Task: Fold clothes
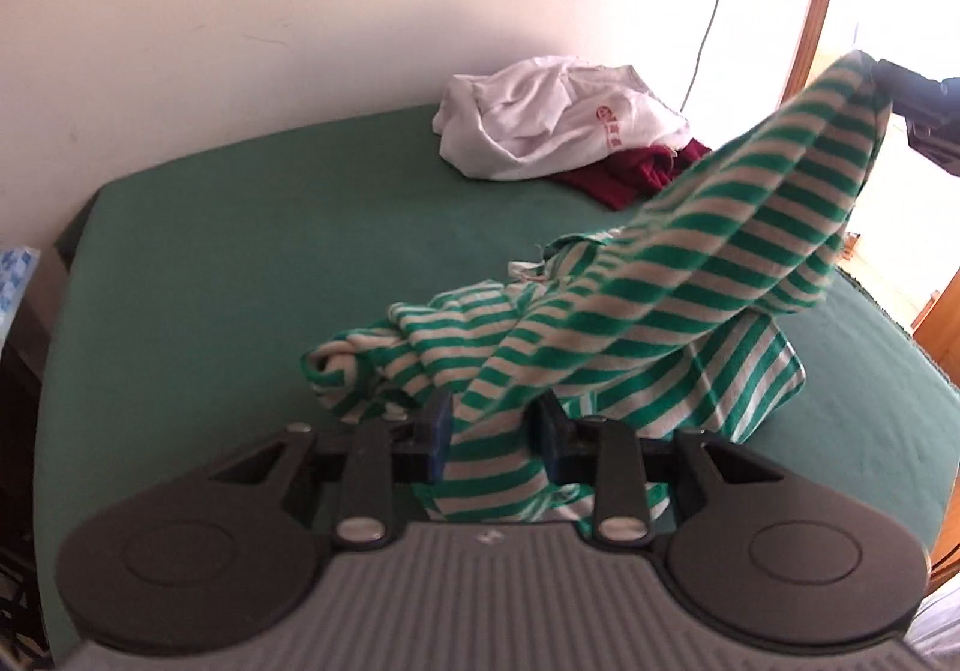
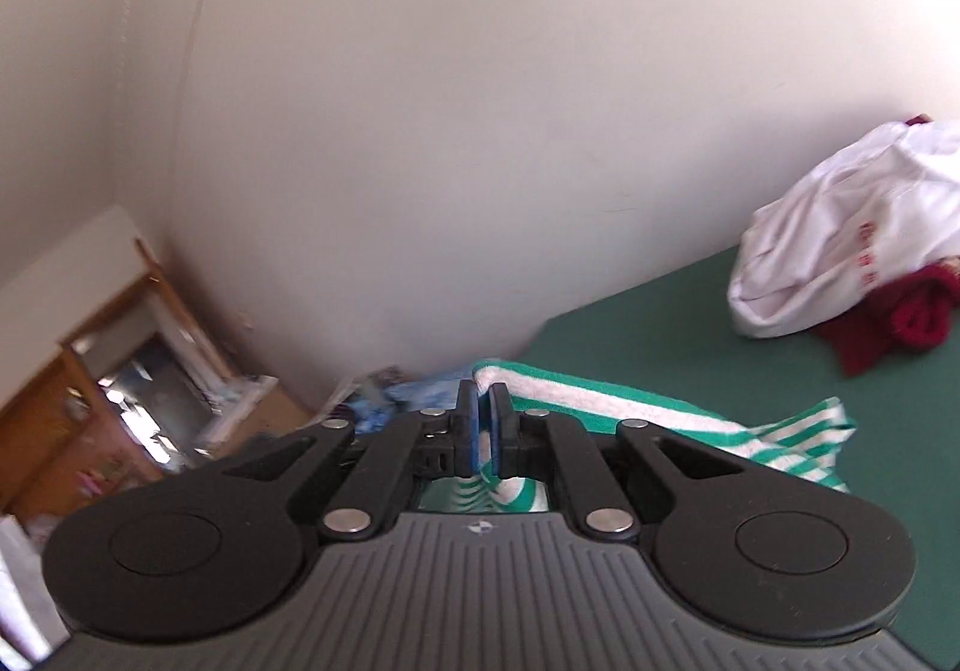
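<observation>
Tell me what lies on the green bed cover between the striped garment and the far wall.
A crumpled white garment lying over a dark red one sits near the wall. Both lie apart from the green-and-white striped garment; the green bed cover beside it is bare.

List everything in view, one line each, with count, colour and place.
striped garment: one, green and white, stretched between both grippers above the bed
white garment: one, white with red print, heaped at the far side of the bed
dark red garment: one, partly under the white garment
bed cover: one, green
wooden shelf: one, brown, by the wall
left gripper: one, black, shut on bunched striped cloth
right gripper: one, black, shut on a striped edge
</observation>
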The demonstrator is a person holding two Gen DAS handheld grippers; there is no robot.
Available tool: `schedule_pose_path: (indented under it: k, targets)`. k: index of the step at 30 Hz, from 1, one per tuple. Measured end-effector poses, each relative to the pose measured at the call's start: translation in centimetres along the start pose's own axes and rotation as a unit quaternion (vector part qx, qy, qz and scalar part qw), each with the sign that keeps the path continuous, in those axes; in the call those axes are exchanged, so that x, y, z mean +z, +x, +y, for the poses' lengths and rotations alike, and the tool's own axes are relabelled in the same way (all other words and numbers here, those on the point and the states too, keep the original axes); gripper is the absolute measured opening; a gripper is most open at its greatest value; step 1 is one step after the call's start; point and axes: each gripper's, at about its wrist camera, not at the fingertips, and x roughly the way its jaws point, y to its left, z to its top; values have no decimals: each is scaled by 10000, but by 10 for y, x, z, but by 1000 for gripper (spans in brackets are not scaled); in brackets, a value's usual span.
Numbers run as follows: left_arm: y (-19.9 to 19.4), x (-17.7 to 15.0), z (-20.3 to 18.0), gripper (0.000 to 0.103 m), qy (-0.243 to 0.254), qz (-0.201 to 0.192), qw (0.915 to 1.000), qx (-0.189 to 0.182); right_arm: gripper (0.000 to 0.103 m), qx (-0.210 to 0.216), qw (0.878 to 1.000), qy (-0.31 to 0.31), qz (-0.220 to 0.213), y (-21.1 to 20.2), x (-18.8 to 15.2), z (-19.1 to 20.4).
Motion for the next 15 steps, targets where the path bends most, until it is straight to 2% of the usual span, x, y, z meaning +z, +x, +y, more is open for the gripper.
schedule_pose_path:
  k: [4, 7, 9, 12, 15]
  targets:
    - [0, -2, -8, 30, 217, 33, 9998, -13, 4, 625, 9976, -55, 290, 12, 4, 6]
    - [-4, -8, -18, 31, 487, 80, 9987, -100, 4, 634, 9968, -228, 431, 26, 10, 4]
    - [-5, -13, -27, 33, 730, 115, 9973, -58, 4, 305, 9982, -183, 486, 43, 13, -8]
    - [-2, -15, -30, 33, 682, 175, 9973, -204, 5, -289, 9972, -23, 687, 73, 11, -32]
    - [5, -14, -34, 36, 749, 220, 9968, -182, 10, -1029, 9887, 76, 1092, 111, -4, -59]
